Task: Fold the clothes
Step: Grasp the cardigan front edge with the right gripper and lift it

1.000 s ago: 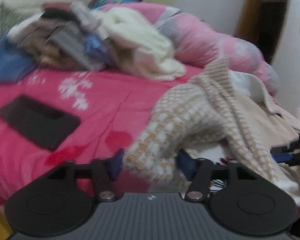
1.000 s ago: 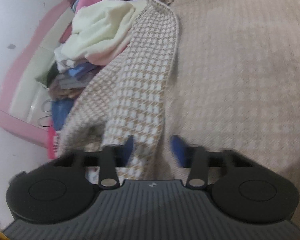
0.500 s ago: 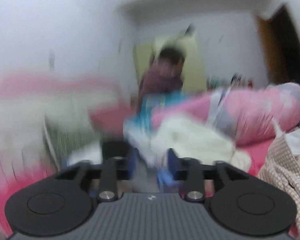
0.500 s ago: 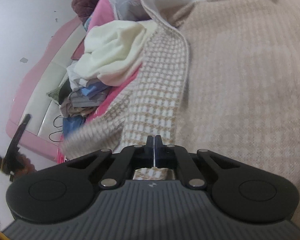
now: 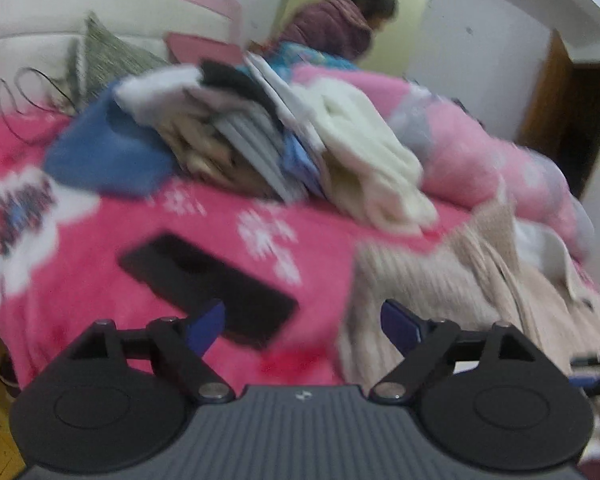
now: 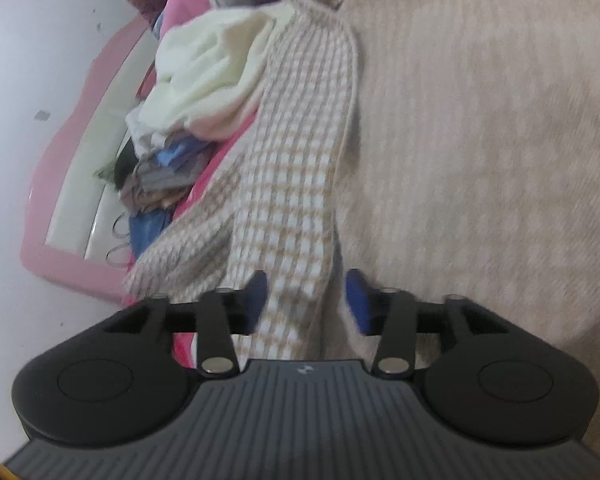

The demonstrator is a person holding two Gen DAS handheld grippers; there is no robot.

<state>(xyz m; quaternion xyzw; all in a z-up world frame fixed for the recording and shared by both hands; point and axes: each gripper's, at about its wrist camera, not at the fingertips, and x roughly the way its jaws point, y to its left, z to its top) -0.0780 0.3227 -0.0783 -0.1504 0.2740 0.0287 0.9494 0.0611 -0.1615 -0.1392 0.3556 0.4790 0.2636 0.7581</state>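
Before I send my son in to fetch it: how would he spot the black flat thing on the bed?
Find the bright pink bedspread with white flowers. In front of the heap of clothes, on open blanket, lies the flat black rectangle. It is the only dark, hard-edged thing there; everything near it is soft cloth.

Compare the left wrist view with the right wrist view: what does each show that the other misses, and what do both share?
Only the left wrist view shows the black flat case on the pink bedspread, a person at the back, and the doorway. Only the right wrist view shows the checked sleeve lying between the opening right claw. Both show the clothes pile and the beige knit garment; the left claw, also opening, is empty.
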